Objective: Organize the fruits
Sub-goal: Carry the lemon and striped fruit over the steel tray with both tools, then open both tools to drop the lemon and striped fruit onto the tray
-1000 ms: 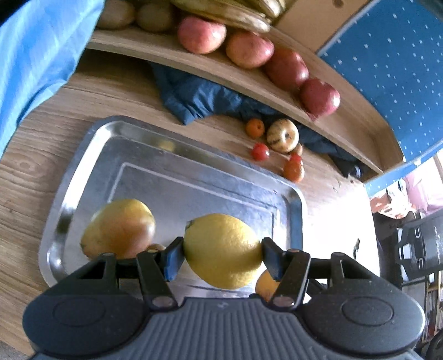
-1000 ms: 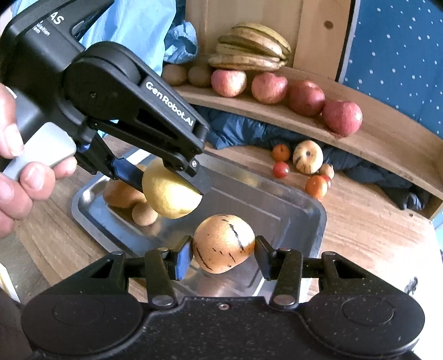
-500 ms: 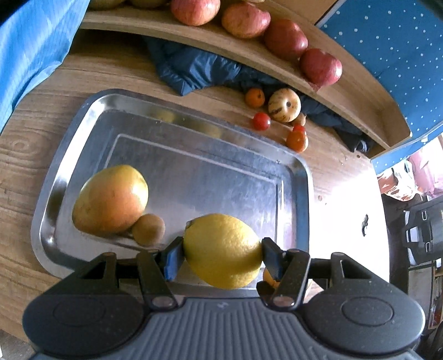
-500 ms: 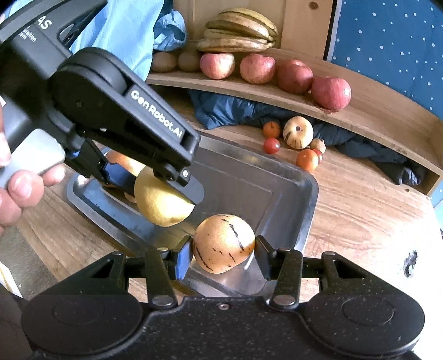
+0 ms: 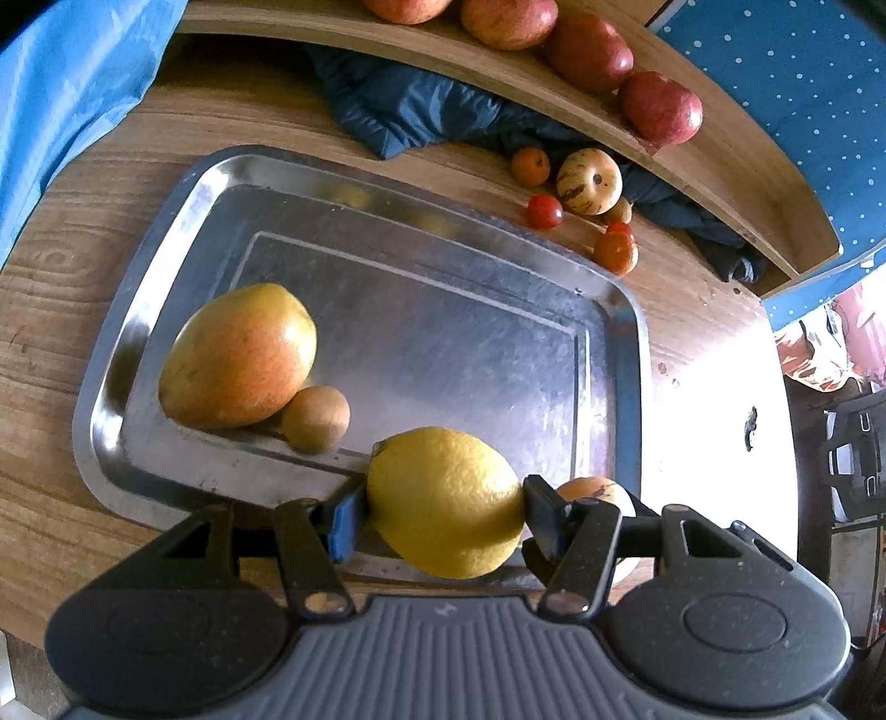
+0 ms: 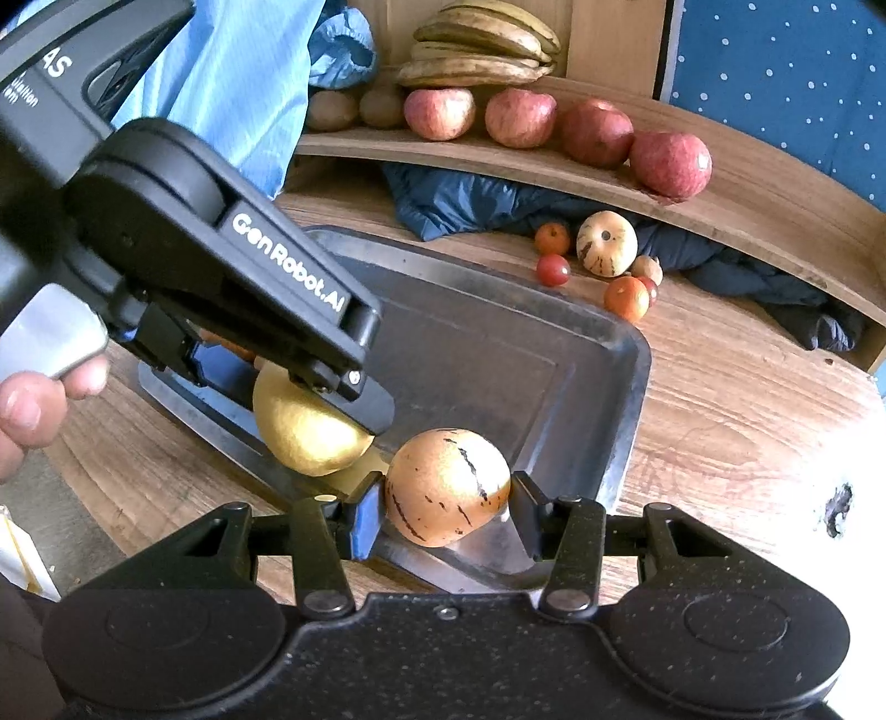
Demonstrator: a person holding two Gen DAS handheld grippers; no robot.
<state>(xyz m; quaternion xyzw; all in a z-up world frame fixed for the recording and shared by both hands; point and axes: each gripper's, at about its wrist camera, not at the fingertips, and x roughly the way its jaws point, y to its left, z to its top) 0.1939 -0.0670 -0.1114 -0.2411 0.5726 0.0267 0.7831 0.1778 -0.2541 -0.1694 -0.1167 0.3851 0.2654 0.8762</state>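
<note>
My left gripper (image 5: 440, 512) is shut on a yellow lemon (image 5: 443, 501), held over the near edge of a steel tray (image 5: 421, 327). On the tray's left lie a mango (image 5: 238, 354) and a small brown round fruit (image 5: 315, 418). My right gripper (image 6: 446, 512) is shut on a striped pepino melon (image 6: 446, 484) above the tray's near right corner (image 6: 626, 443). In the right wrist view the left gripper (image 6: 321, 412) with the lemon (image 6: 307, 437) hangs just left of the melon, a hand (image 6: 33, 410) on its handle. The melon (image 5: 598, 490) peeks out behind the left gripper's right finger.
A second pepino melon (image 6: 606, 243), an orange (image 6: 626, 299) and small tomatoes (image 6: 552, 270) lie on the wooden table past the tray. Red apples (image 6: 595, 133), bananas (image 6: 482, 47) and kiwis (image 6: 332, 108) sit on a curved shelf behind. A dark blue cloth (image 6: 459, 202) lies under the shelf.
Both grippers tipped further downward, so the tray and table slid down in view. The brown fruit beside the mango came fully into sight. Both grips stayed the same.
</note>
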